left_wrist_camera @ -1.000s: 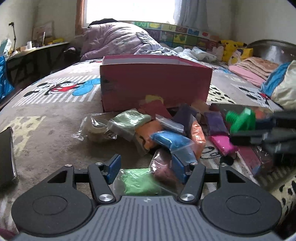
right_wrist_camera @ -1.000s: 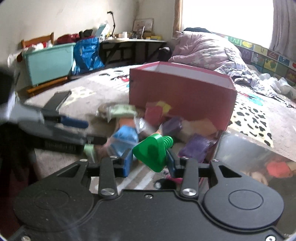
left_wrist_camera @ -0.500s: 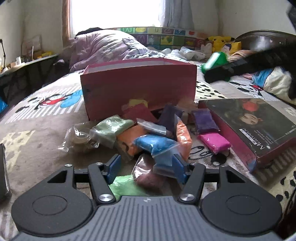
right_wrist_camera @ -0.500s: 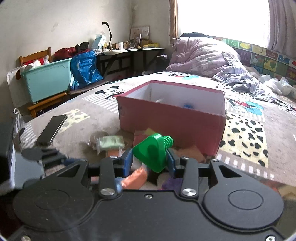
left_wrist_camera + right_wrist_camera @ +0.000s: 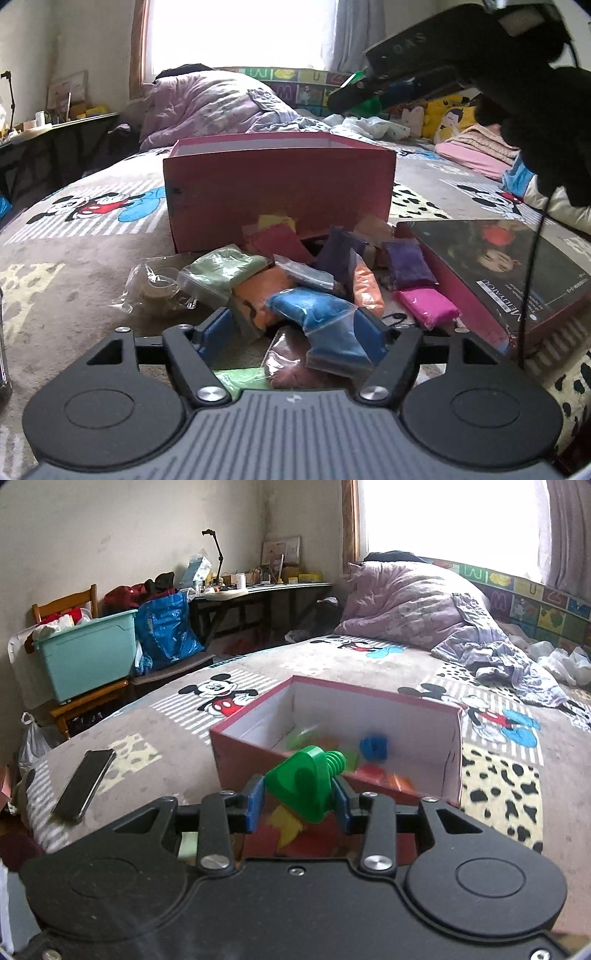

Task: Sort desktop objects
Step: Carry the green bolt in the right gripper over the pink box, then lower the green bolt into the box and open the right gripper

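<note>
Right gripper (image 5: 297,802) clamping green bolt (image 5: 303,782), pink box (image 5: 456,753) beyond

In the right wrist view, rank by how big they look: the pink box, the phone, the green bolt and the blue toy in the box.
1. pink box
2. phone and green bolt: look alike, and the bolt is nearest the camera, so unranked
3. blue toy

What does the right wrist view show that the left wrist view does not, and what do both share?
Only the right wrist view shows the box's white inside with a blue toy, plus the phone and teal bin. Only the left wrist view shows the clay bags, such as the blue bag, between the open left gripper's fingers, and the dark lid. Both show the pink box and the right gripper holding the green bolt.
</note>
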Demonstrator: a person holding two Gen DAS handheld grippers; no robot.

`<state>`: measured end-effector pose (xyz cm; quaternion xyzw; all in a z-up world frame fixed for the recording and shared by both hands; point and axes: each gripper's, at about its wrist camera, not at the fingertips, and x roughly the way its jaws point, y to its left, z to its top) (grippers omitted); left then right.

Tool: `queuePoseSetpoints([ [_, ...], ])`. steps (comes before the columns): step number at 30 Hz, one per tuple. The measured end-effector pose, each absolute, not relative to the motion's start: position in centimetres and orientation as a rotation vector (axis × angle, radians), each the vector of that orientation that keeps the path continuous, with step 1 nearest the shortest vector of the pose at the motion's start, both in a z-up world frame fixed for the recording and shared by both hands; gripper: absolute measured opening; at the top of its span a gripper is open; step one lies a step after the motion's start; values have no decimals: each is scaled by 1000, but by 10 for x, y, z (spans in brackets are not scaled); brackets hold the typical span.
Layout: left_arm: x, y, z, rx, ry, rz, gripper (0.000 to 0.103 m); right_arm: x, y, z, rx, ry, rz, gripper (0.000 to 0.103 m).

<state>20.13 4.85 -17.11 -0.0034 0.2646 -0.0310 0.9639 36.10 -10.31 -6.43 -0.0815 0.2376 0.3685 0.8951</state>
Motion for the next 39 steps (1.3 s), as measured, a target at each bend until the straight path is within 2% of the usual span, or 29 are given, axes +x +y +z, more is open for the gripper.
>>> queuePoseSetpoints([
  [21, 207, 52, -175, -25, 569, -77, 72, 467, -57, -66, -217, 634, 706, 38],
  [39, 210, 60, -176, -80, 585, -87, 72, 520, -35, -88, -262, 775, 640, 38],
])
